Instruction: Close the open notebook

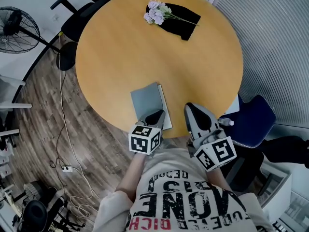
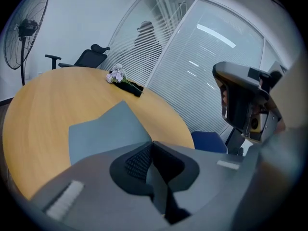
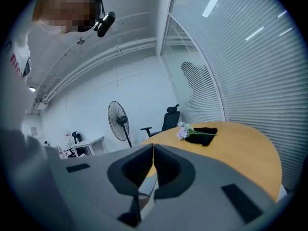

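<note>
A grey-blue notebook (image 1: 147,99) lies flat near the front edge of the round wooden table (image 1: 116,57), cover up, with its page edges showing along the right side. My left gripper (image 1: 155,116) hangs over the notebook's near right corner with its jaws shut and nothing between them. In the left gripper view the notebook (image 2: 103,131) spreads just beyond the closed left gripper (image 2: 153,146). My right gripper (image 1: 191,108) is held at the table's edge to the right of the notebook, jaws together. In its own view the right gripper (image 3: 153,147) is empty and points across the table.
A bunch of pale flowers (image 1: 157,12) lies on a black cloth (image 1: 181,21) at the far side. Black office chairs (image 1: 77,16) and a fan (image 1: 17,30) stand at the left. A blue chair (image 1: 253,120) sits at the right, by the blinds. Cables (image 1: 63,144) trail on the floor.
</note>
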`<state>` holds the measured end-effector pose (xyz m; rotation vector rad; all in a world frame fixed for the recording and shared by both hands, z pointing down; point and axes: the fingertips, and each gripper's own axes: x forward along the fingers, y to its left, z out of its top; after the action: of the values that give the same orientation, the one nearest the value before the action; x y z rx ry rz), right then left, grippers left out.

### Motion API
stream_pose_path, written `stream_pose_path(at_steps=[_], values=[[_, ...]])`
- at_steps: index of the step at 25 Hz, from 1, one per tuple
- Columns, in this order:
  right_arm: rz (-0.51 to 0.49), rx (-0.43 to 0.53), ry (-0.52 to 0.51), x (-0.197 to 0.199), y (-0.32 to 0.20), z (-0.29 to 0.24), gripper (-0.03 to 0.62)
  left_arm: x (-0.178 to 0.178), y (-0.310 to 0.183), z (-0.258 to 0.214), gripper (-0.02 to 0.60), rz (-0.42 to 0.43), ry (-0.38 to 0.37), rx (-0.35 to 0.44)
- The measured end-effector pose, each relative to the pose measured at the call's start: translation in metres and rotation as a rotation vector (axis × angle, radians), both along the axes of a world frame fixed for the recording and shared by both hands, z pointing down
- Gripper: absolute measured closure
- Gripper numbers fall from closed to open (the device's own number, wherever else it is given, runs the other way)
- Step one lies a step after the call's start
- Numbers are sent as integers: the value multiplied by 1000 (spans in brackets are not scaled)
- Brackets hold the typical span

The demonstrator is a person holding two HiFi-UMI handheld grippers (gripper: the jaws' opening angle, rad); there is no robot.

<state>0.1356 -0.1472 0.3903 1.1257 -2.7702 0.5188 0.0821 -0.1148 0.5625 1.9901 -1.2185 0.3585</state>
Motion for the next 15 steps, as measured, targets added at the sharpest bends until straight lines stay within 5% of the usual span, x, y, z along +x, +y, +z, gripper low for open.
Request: stream_pose_path(at_steps=[15], values=[[10, -1, 6, 6, 6, 0, 582, 12, -4, 22, 558, 22, -11, -18]])
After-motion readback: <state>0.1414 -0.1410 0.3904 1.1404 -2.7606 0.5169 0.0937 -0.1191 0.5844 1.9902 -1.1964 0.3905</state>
